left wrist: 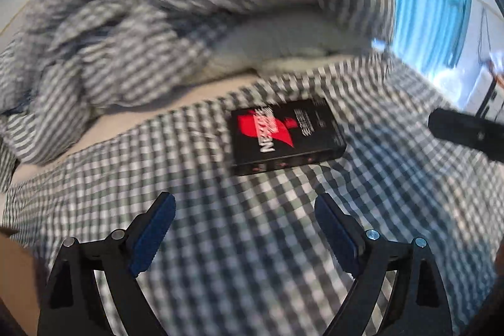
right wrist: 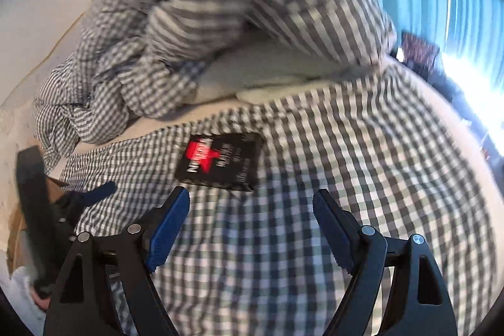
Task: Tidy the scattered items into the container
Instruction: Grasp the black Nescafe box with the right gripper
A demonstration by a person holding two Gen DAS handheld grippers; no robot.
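The left gripper (left wrist: pixel 244 207) hangs wide open and empty over the checked sheet (left wrist: pixel 220 241), with the black box (left wrist: pixel 283 137) lying flat just ahead. The right gripper (right wrist: pixel 250 205), also spread and empty, hovers near it. This looks like the approach; the next move needs fingers straddling the box's edges, and no container is in view.

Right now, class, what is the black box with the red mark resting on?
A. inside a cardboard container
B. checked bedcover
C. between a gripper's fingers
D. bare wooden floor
B: the black box lies flat on the checked bedcover, ahead of the open left gripper and right gripper, touching neither.
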